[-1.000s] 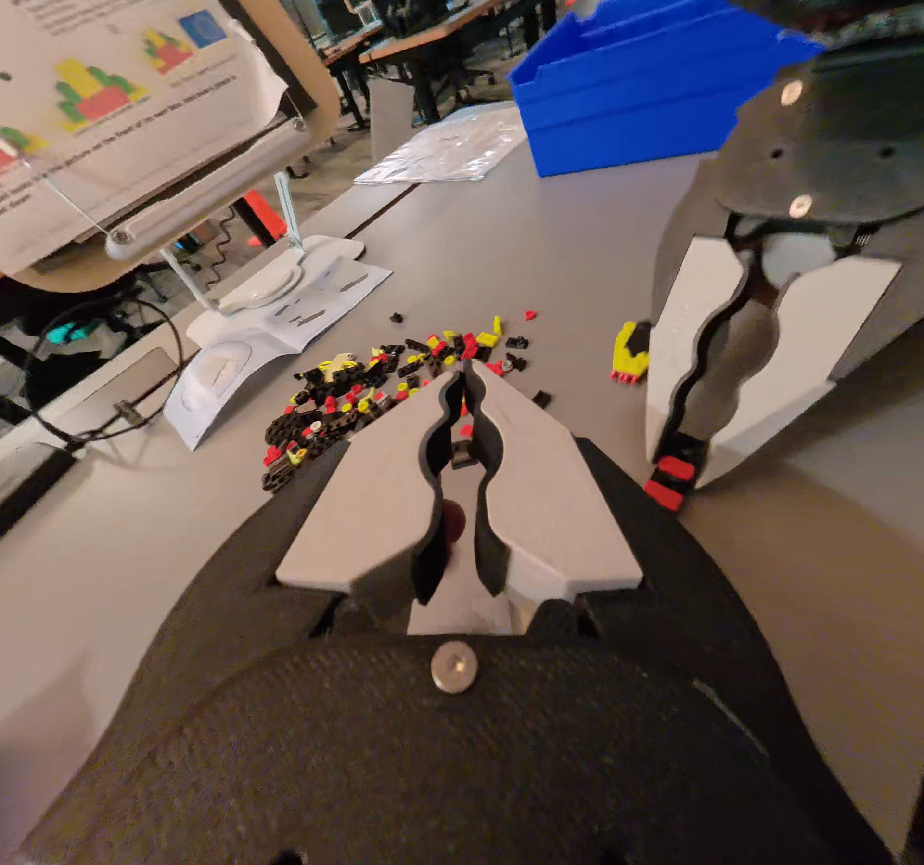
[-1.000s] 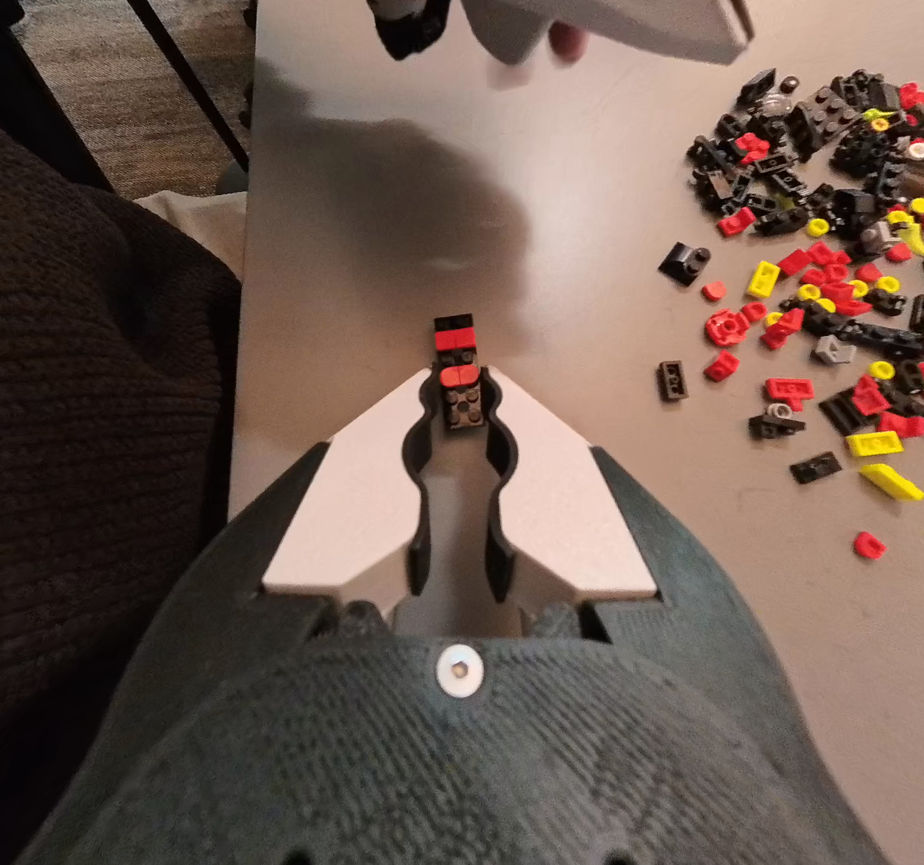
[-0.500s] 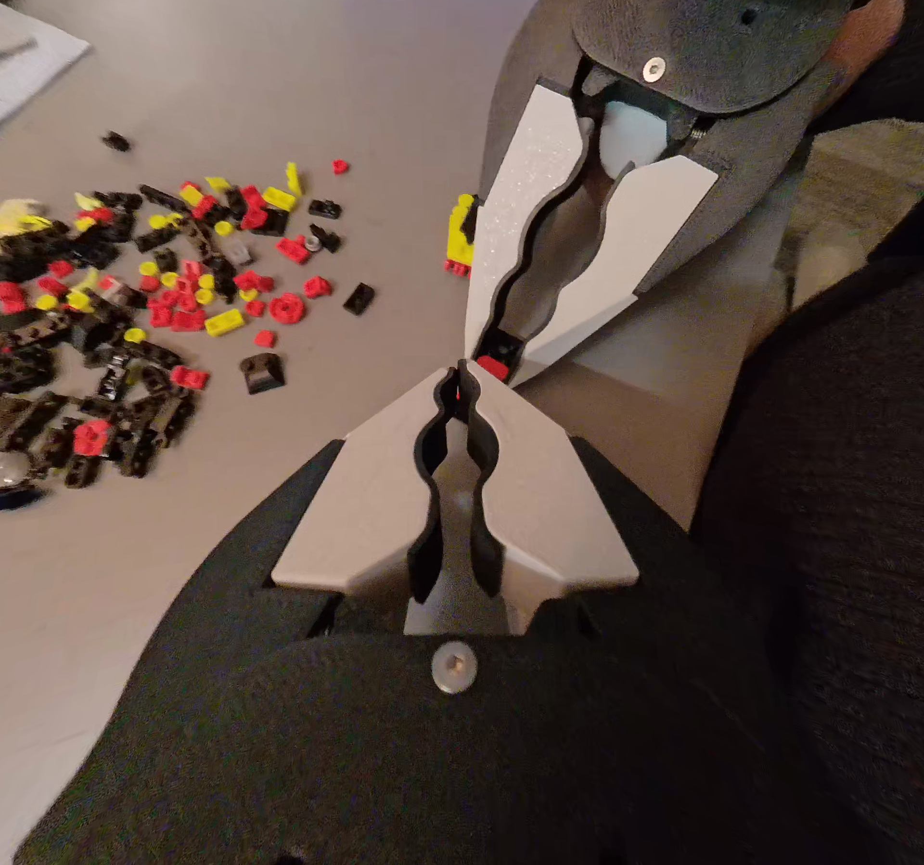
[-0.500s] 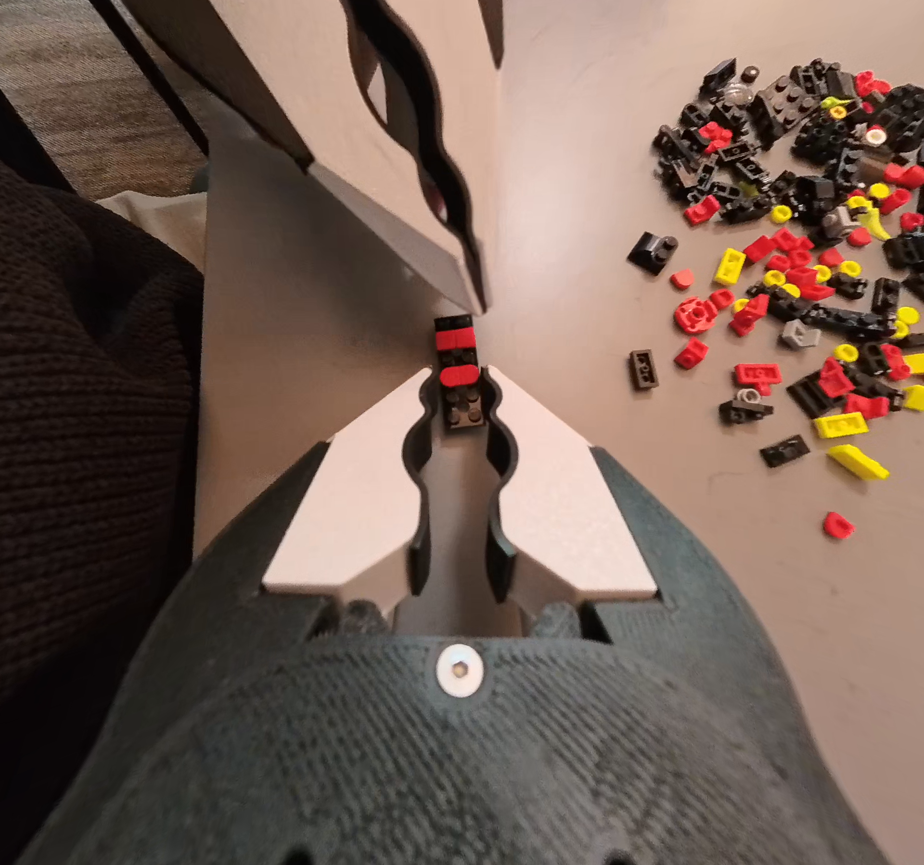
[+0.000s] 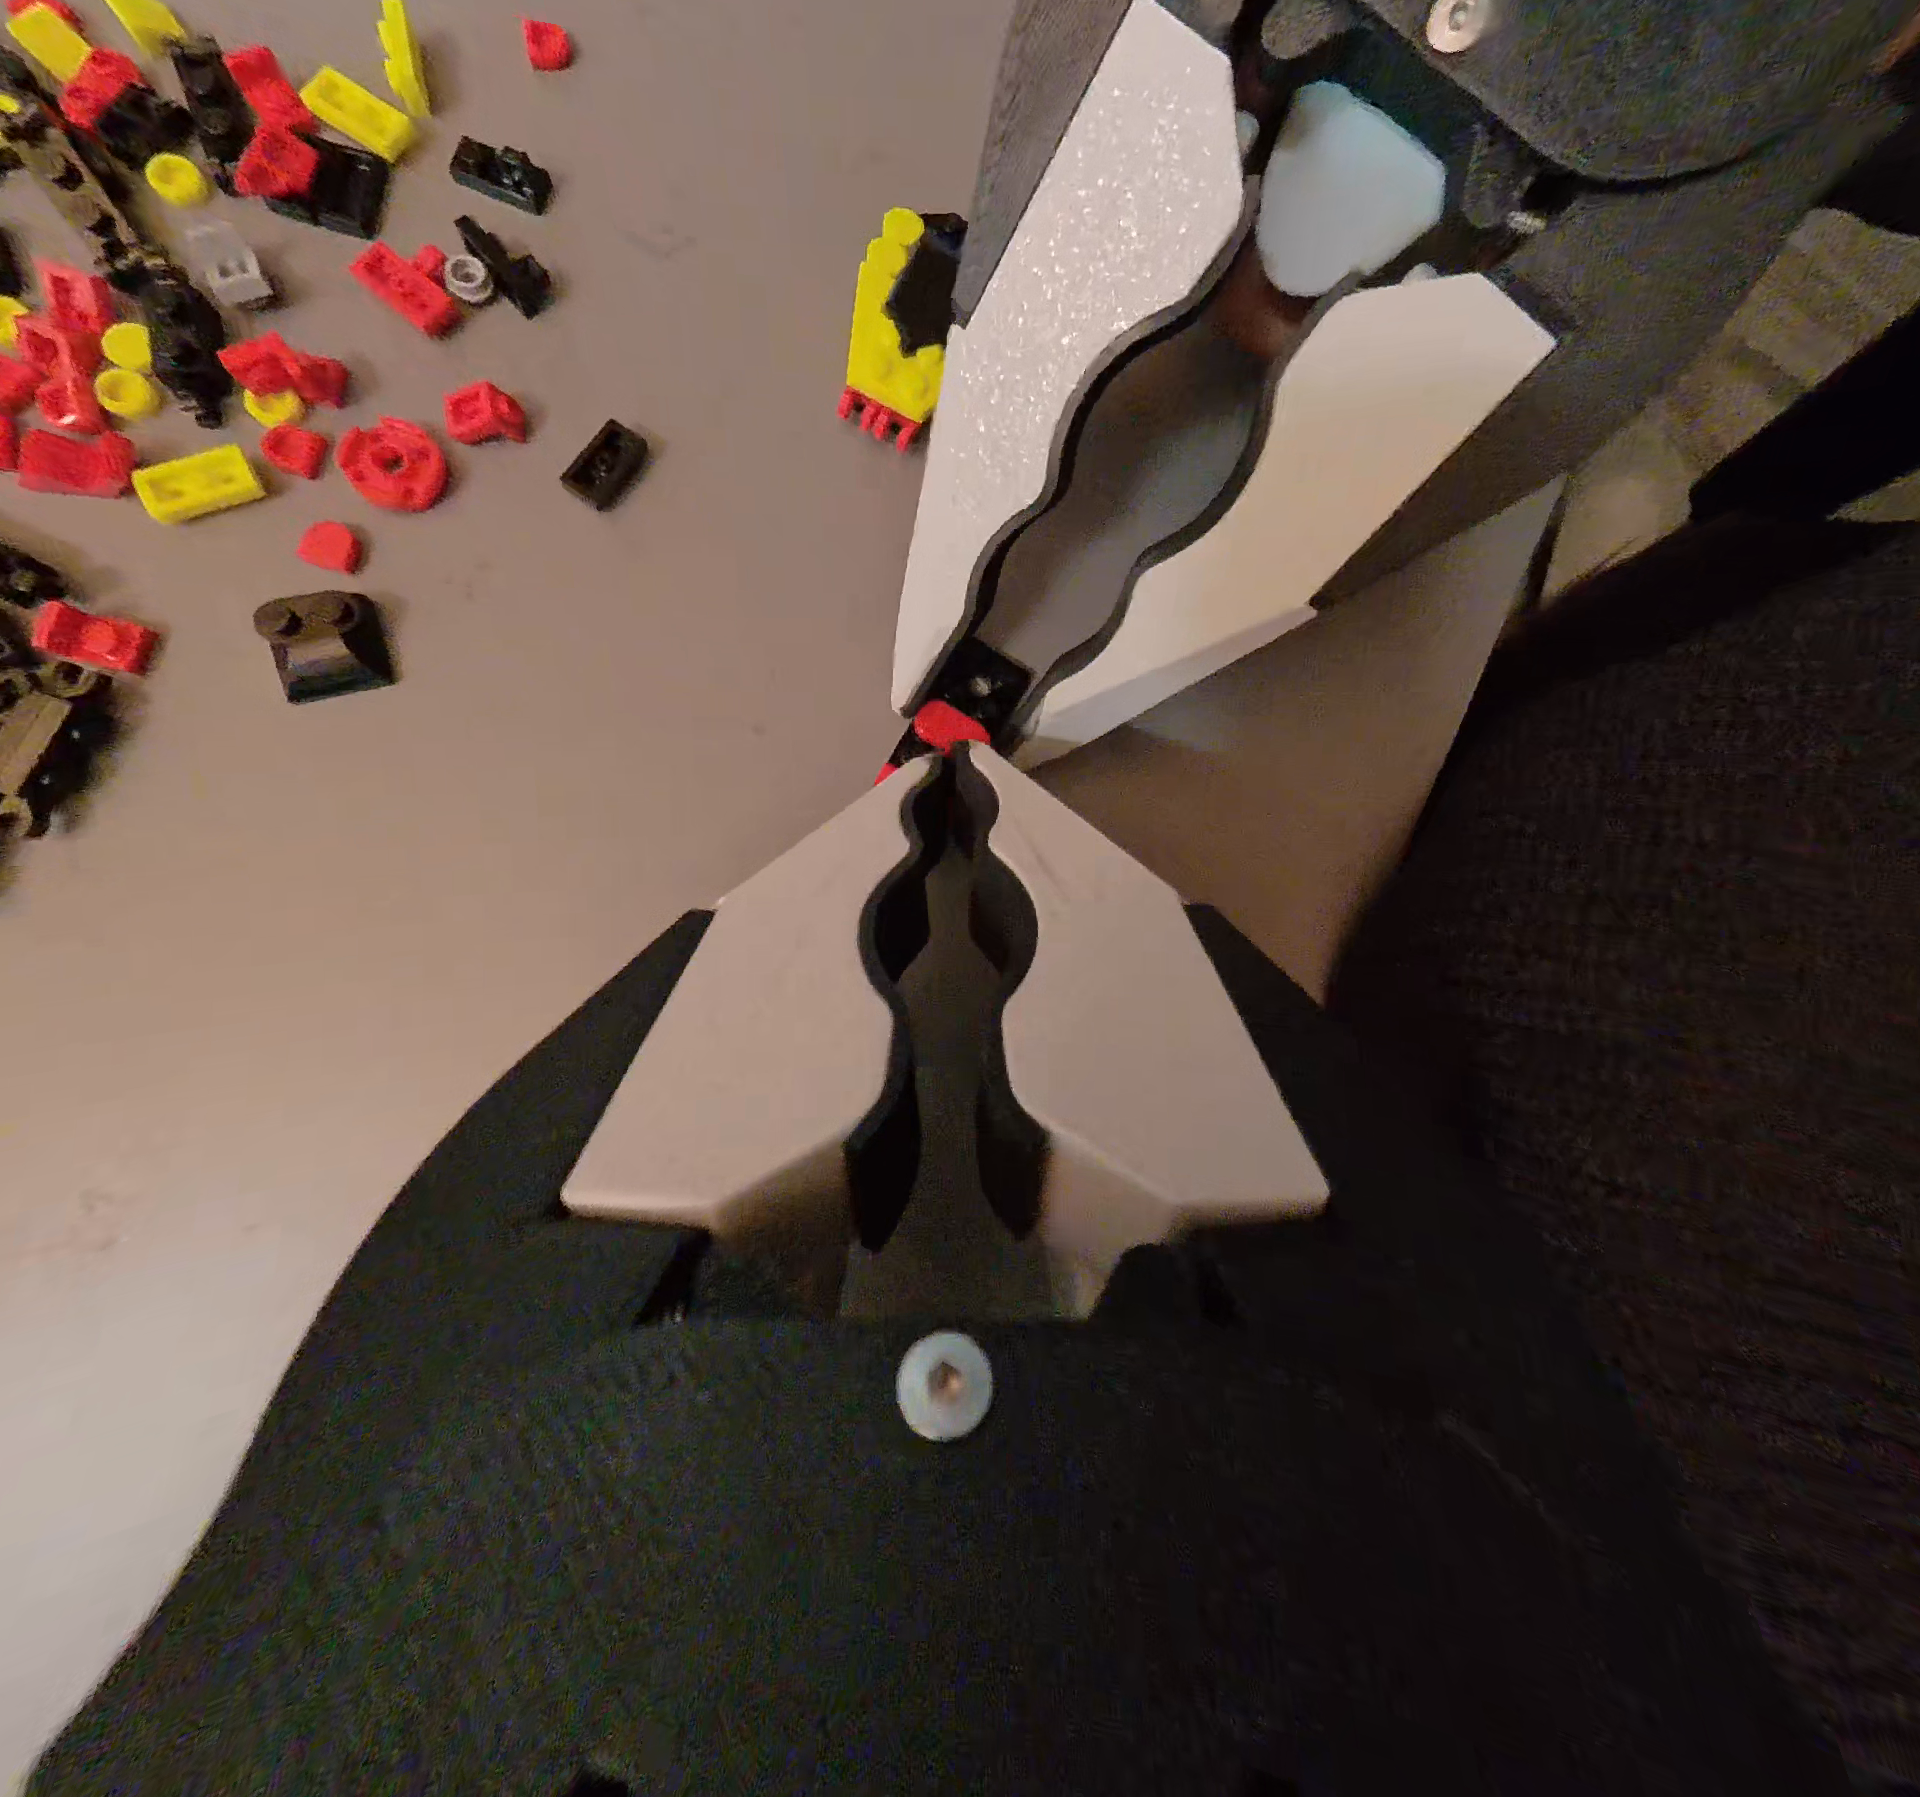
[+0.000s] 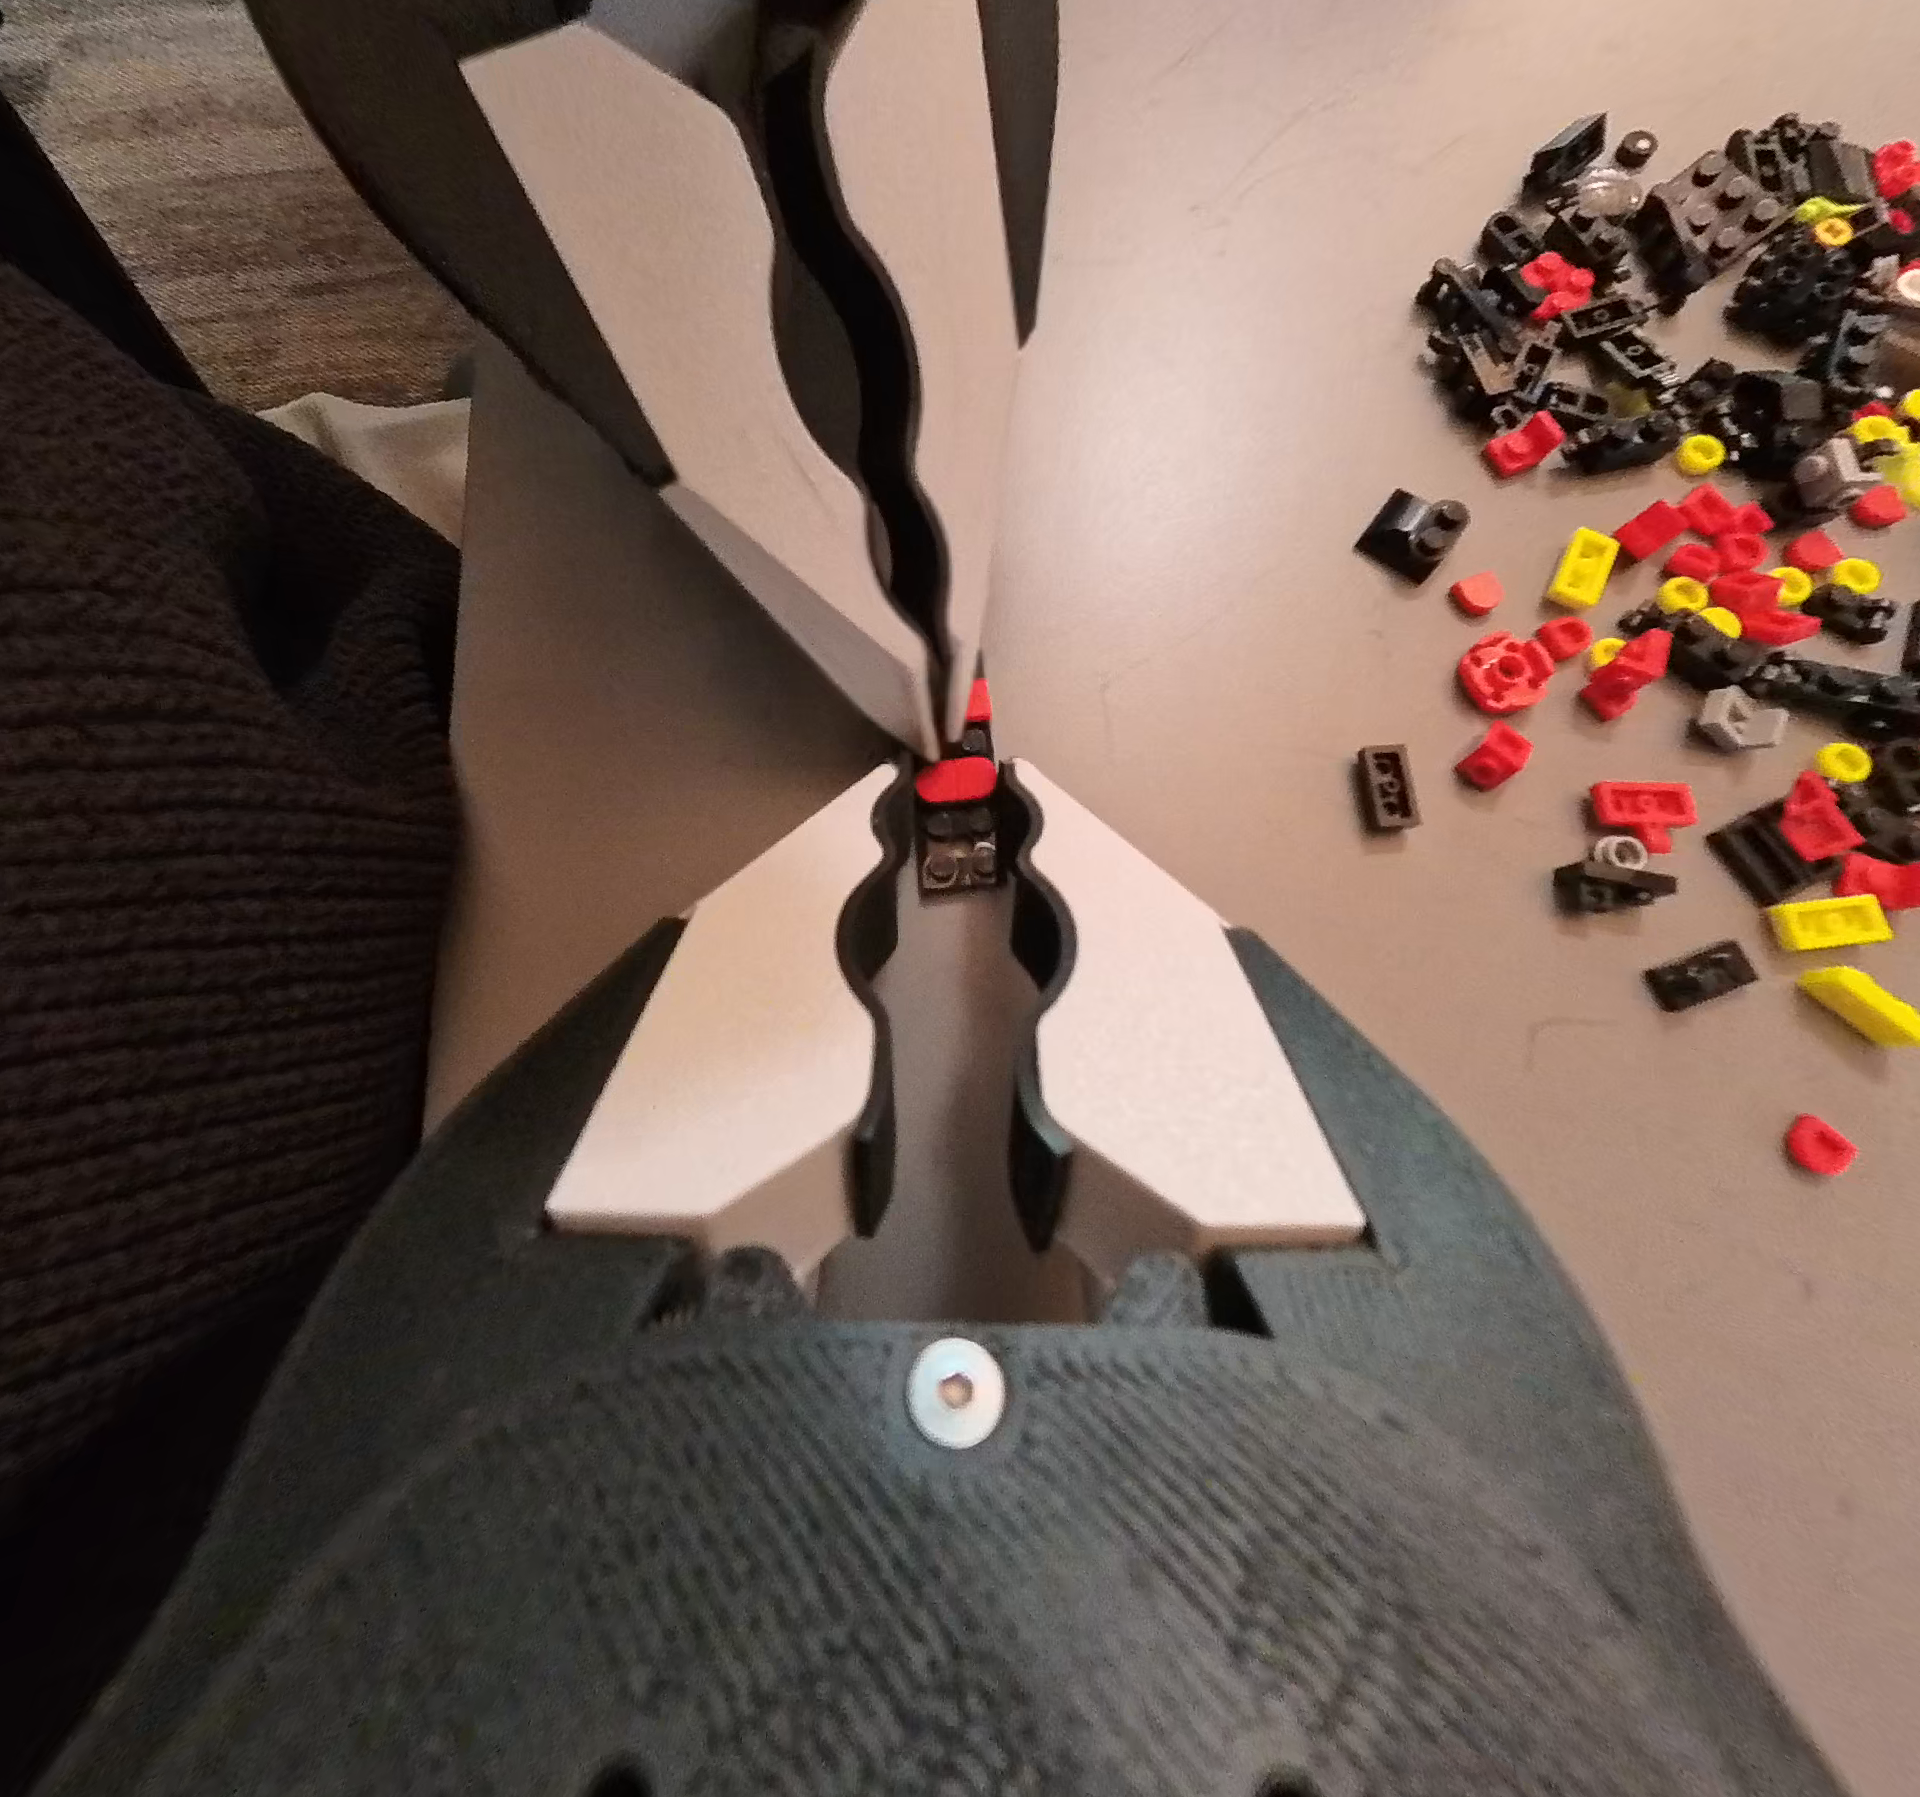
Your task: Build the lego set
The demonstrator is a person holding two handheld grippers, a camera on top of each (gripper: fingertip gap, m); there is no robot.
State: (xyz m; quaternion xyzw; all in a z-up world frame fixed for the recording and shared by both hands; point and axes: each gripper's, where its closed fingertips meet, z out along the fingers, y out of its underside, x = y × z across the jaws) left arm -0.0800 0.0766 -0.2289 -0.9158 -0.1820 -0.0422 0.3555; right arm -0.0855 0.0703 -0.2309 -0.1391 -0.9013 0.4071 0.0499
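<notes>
The small, rigid black-and-red assembly (image 6: 956,828) is pinched by the right tool (image 6: 954,781); the left tool (image 5: 940,760), pressed together, is met at its tip. A light side grip is judged best.

Right gripper (image 6: 954,771): jaws clamped on the black-and-red brick assembly (image 6: 958,828), fingertips level with its red end. Left gripper (image 5: 943,760): jaws nearly closed, fingertips meeting that red end from the opposite side; contents of its grip cannot be determined.
</notes>
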